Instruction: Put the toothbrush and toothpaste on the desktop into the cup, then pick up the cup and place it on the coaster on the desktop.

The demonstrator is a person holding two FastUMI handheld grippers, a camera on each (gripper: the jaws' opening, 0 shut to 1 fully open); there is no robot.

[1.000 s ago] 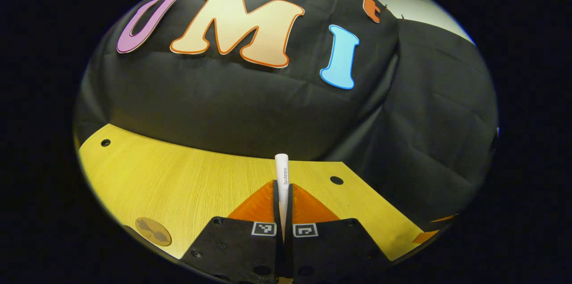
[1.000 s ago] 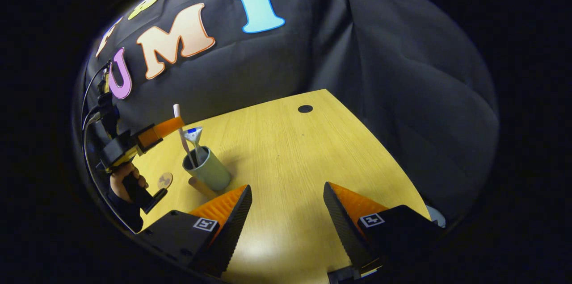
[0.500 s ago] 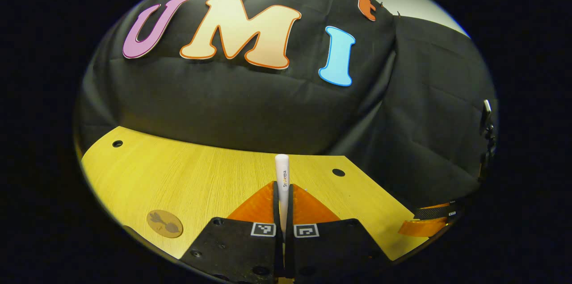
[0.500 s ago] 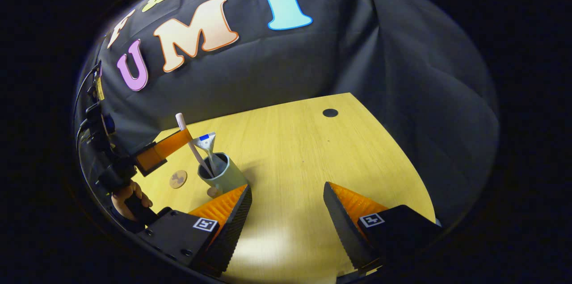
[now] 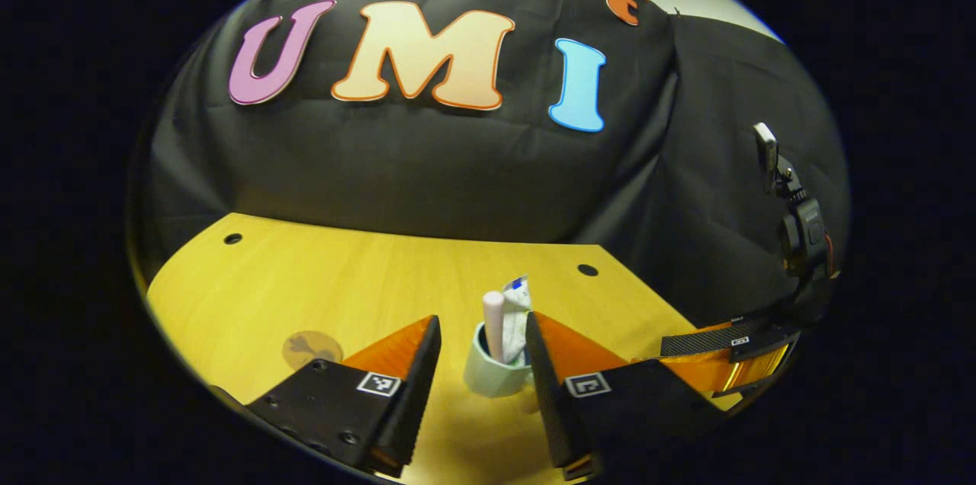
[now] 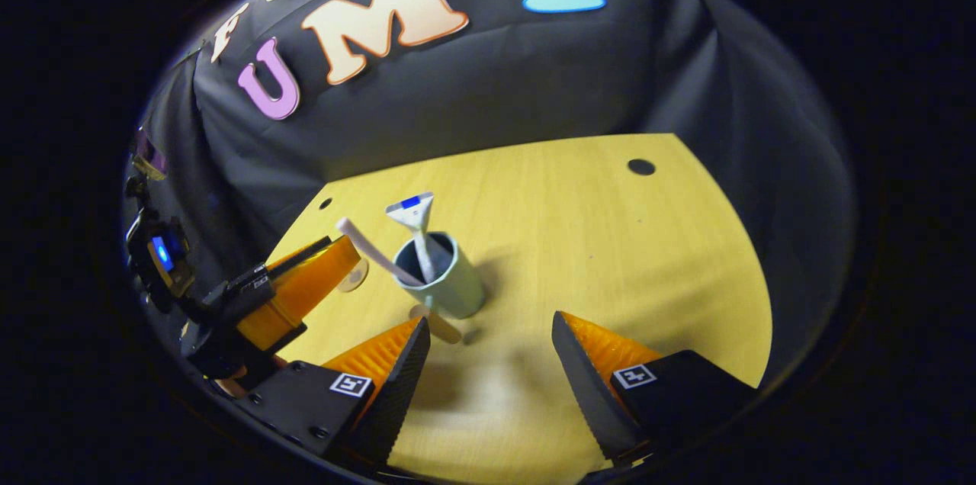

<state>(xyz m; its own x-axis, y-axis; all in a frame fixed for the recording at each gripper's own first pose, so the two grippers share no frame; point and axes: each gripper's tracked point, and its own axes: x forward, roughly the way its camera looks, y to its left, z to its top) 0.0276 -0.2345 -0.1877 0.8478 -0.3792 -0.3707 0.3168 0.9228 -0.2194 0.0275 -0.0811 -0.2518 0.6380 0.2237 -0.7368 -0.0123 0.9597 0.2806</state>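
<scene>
A pale green cup (image 5: pixel 494 377) stands on the yellow desktop (image 5: pixel 305 287), with the white toothbrush (image 5: pixel 493 323) and the toothpaste tube (image 5: pixel 517 308) upright inside it. My left gripper (image 5: pixel 482 319) is open, its fingers on either side of the cup and apart from it. In the right gripper view the cup (image 6: pixel 451 288) holds the leaning toothbrush (image 6: pixel 372 252) and the tube (image 6: pixel 415 220); the left gripper (image 6: pixel 343 252) hangs just left of it. My right gripper (image 6: pixel 489 319) is open and holds nothing, a little in front of the cup. The round brown coaster (image 5: pixel 311 348) lies left of the cup.
The black cloth wall (image 5: pixel 427 172) closes the back and right of the desk. Small dark holes (image 5: pixel 587 270) mark the desktop near its far edge. The right gripper (image 5: pixel 686 359) with its handle reaches in from the right in the left gripper view.
My left gripper has opened and let go of the toothbrush, which now stands in the cup; the gripper has drawn back. The right gripper has moved closer to the cup.
</scene>
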